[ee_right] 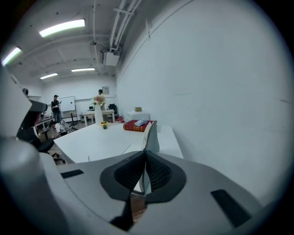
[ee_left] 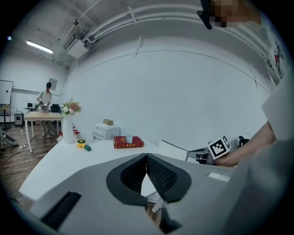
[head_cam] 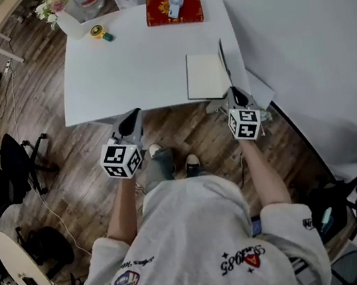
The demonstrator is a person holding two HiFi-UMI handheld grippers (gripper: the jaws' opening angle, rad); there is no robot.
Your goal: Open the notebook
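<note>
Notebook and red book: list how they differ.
The notebook is pale, near the white table's front edge; the red book lies at its far edge. The notebook's cover stands up, pinched by the right gripper; the red book lies shut. A small white thing rests on the red book, none on the notebook. Both lie on that table.

A white worktop (head_cam: 138, 57) stood on a wood floor (head_cam: 184, 137). A notebook (head_cam: 205, 76) lay near its right front corner, its cover (head_cam: 222, 56) raised almost upright along the right side. The right gripper (head_cam: 233, 92) met the cover's near end. The left gripper (head_cam: 134, 116) hung at the worktop's front edge, well apart from the notebook. A red book (head_cam: 192, 10) lay at the far edge, a yellow tape (head_cam: 98, 31) and a vase (head_cam: 70, 25) towards the far left corner.
</note>
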